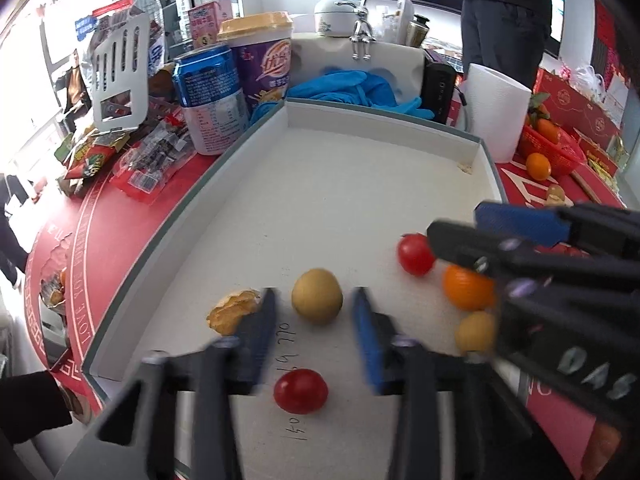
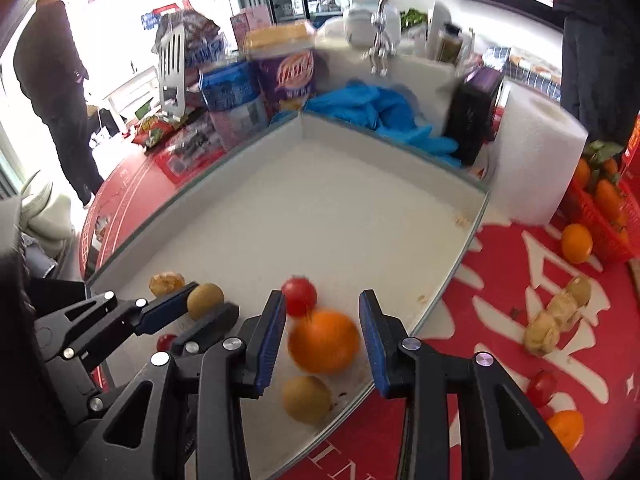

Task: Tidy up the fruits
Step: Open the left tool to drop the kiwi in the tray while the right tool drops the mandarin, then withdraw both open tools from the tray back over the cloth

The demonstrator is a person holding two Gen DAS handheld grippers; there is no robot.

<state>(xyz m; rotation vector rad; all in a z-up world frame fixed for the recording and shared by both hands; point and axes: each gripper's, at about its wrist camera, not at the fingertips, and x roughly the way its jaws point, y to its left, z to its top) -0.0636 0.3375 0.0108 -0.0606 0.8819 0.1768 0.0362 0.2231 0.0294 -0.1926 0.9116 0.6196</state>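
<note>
A shallow white tray (image 1: 320, 184) holds several small fruits. My left gripper (image 1: 316, 312) is open, its fingers on either side of a tan round fruit (image 1: 317, 295) without touching it. A red cherry tomato (image 1: 301, 391) lies under it and a broken shell (image 1: 234, 310) to its left. My right gripper (image 2: 323, 320) is open just above an orange (image 2: 324, 340), which looks blurred. Near it lie a red tomato (image 2: 299, 295) and a tan fruit (image 2: 306, 398). The right gripper also shows in the left wrist view (image 1: 456, 226).
Loose fruits lie on the red cloth right of the tray: an orange (image 2: 576, 243), tan shelled fruits (image 2: 558, 316), a tomato (image 2: 541, 388). A red basket (image 2: 608, 216), paper roll (image 2: 532, 160), blue gloves (image 2: 376, 108), can (image 1: 212, 96) and cup (image 1: 262, 60) stand behind.
</note>
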